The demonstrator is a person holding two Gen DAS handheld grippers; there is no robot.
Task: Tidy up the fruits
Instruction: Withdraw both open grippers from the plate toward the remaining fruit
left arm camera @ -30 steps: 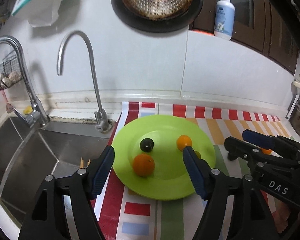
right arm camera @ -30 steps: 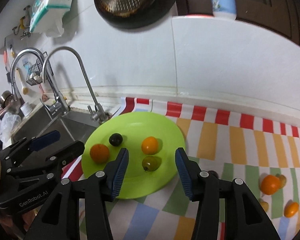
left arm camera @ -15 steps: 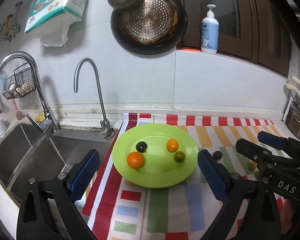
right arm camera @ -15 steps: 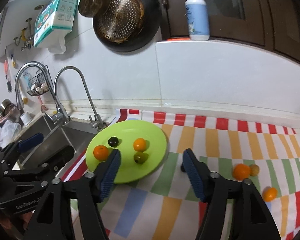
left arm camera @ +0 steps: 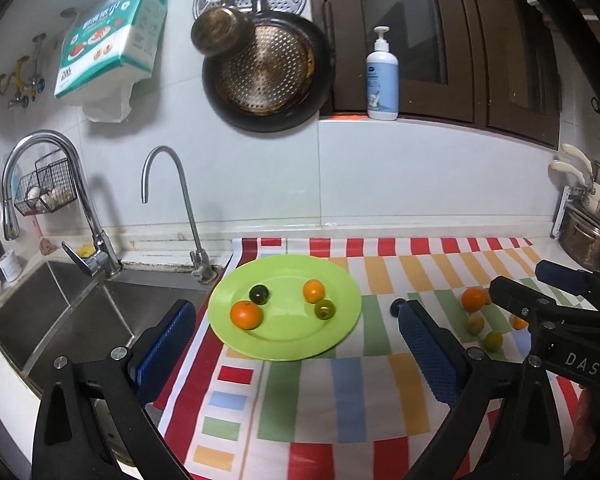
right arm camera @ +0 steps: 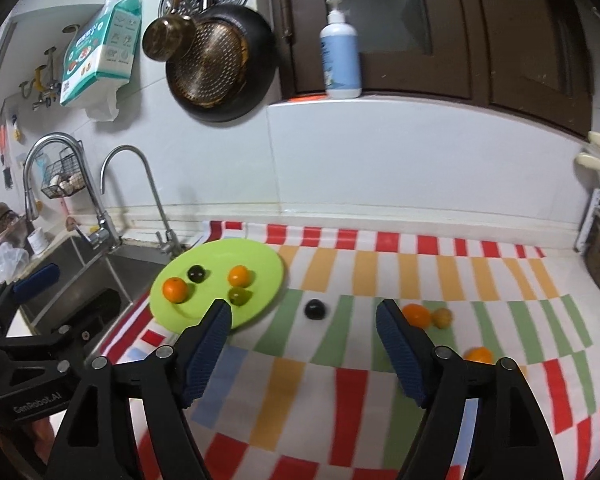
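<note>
Four fruits sit on the green plate [right arm camera: 260, 256], which lies at the left end of the striped cloth [right arm camera: 380, 364], just beside the sink [left arm camera: 60, 312]. A dark fruit [right arm camera: 315, 309] lies alone on the cloth right of the plate; an orange [right arm camera: 417, 314] and smaller fruits lie loose farther right. The left gripper [left arm camera: 296, 344] is released wide and empty. The right gripper [right arm camera: 303, 354] has its jaws opening, nothing between them.

Likely risks: round fruit could roll if nudged by one pad, and the plate's rim overhangs toward the sink, so a push there might tip it. The cloth's near middle offers open room; the tabletop's right end is crowded by a steel pot [left arm camera: 588, 236].
</note>
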